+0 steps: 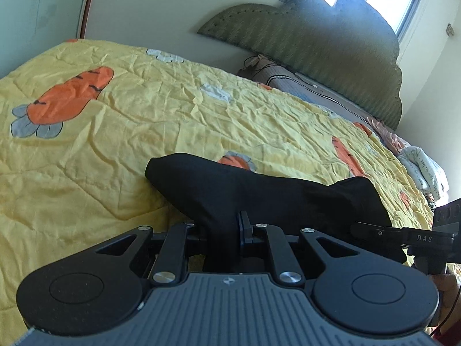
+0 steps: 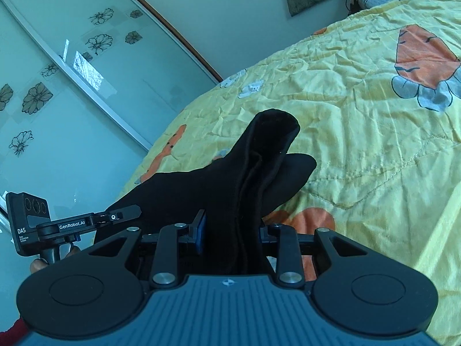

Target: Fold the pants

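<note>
Yellow carrot-print quilt [image 1: 121, 121] covered the bed. Both tools pinched the black pants [image 1: 230, 190], lifted near its close edge: left tool [image 1: 223, 230], right tool [image 2: 232, 230]. Cloth hid most of the pads.

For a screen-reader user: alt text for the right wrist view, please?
The right tongs clamp bunched black pants above a yellow carrot-print quilt. The left tongs grip the same pants at left, before a flowered glass wardrobe door.
</note>
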`<state>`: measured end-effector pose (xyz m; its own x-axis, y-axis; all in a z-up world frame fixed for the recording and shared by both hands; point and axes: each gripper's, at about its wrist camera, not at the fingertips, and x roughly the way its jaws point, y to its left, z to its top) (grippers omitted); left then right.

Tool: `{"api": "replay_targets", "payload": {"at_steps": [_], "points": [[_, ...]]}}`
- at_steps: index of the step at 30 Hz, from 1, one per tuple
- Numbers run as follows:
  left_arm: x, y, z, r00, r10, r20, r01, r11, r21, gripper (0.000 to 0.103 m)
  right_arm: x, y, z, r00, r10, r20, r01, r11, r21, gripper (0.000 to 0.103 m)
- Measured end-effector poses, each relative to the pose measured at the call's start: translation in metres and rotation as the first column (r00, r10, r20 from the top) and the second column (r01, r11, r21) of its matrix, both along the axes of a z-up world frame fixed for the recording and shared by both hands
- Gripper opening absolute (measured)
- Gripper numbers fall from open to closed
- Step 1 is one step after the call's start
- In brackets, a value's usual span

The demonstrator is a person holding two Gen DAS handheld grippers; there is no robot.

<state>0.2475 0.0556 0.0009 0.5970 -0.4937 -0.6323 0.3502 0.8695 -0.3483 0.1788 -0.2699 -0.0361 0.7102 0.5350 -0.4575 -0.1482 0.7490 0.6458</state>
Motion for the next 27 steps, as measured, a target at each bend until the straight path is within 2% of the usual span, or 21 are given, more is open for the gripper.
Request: {"api": "replay_targets", "payload": {"at_steps": [2,4,7,12,14,16,17,18,21,23,25,27], "points": [[0.002,0.008,-0.008,0.999,0.012,-0.052,-0.014,0.999,-0.042,0.015,0.002,-0.002,-0.005,1.000,-0.005,-0.020,0.005,1.000,0.004,0.035],[0.003,0.016,-0.014,0.995,0.026,-0.099,-0.034,0.996,-0.084,0.027,0.003,-0.005,-0.008,0.999,-0.007,-0.035,0.008,1.000,0.008,0.044],[-0.007,0.030,-0.019,0.990,0.037,-0.138,-0.056,0.989,-0.140,0.030,-0.004,-0.007,-0.010,0.999,0.004,-0.054,-0.005,1.000,-0.015,0.051],[-0.034,0.052,-0.028,0.976,0.015,-0.217,-0.067,0.969,-0.236,0.031,-0.024,-0.023,-0.015,0.995,0.023,-0.093,-0.018,0.998,0.052,0.053],[-0.045,0.057,-0.032,0.970,0.013,-0.244,-0.076,0.965,-0.251,0.031,-0.031,-0.027,-0.018,0.995,0.043,-0.091,-0.035,0.996,0.087,0.054],[-0.053,0.056,-0.033,0.968,0.020,-0.249,-0.079,0.970,-0.230,0.017,-0.036,-0.026,-0.020,0.995,0.055,-0.081,-0.047,0.994,0.097,0.052],[-0.055,0.057,-0.032,0.967,0.025,-0.255,-0.087,0.968,-0.235,0.015,-0.037,-0.025,-0.020,0.996,0.045,-0.079,-0.037,0.995,0.095,0.051],[-0.054,0.059,-0.031,0.962,0.030,-0.270,-0.101,0.962,-0.252,0.012,-0.038,-0.024,-0.020,0.996,0.031,-0.083,-0.023,0.995,0.097,0.043],[-0.051,0.066,-0.029,0.931,0.049,-0.362,-0.177,0.928,-0.329,0.010,-0.041,-0.025,-0.017,0.996,-0.012,-0.085,0.021,0.995,0.100,0.033],[-0.052,0.071,-0.031,0.907,0.071,-0.416,-0.229,0.910,-0.345,0.010,-0.045,-0.026,-0.011,0.997,-0.026,-0.068,0.033,0.995,0.098,0.033],[-0.054,0.075,-0.042,0.870,0.098,-0.482,-0.290,0.894,-0.342,0.010,-0.048,-0.027,-0.010,0.996,-0.041,-0.083,0.046,0.997,0.059,0.035],[-0.054,0.081,-0.054,0.839,0.110,-0.533,-0.346,0.864,-0.365,0.010,-0.051,-0.027,-0.012,0.994,-0.031,-0.106,0.032,0.999,0.010,0.042]]}}
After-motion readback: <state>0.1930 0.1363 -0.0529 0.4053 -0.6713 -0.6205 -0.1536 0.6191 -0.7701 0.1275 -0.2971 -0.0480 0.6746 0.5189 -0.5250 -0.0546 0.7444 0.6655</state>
